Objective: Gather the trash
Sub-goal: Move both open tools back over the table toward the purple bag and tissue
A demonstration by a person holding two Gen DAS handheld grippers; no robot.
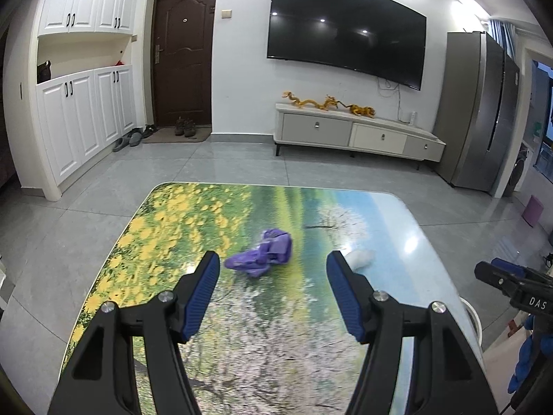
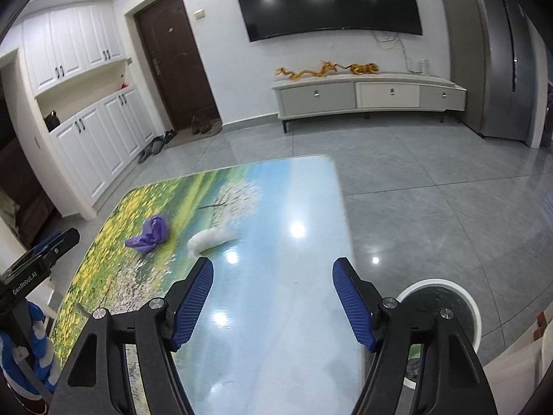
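Note:
A crumpled purple wrapper [image 1: 264, 252] lies on the flower-print table [image 1: 166, 228]; it also shows in the right wrist view [image 2: 150, 233]. A white crumpled tissue [image 2: 211, 238] lies to its right, and in the left wrist view the tissue [image 1: 361, 257] is partly hidden behind my right finger. My left gripper [image 1: 273, 266] is open and empty, just short of the purple wrapper. My right gripper [image 2: 273, 273] is open and empty above the table [image 2: 304, 186], right of the tissue. A white-rimmed trash bin [image 2: 446, 302] stands on the floor by the table's right edge.
Grey tiled floor [image 1: 242, 166] surrounds the table. A TV stand [image 1: 359, 131] stands against the far wall under a wall TV, a fridge [image 1: 484, 110] at the right, white cabinets [image 1: 79, 117] and a brown door at the left, with shoes by the door.

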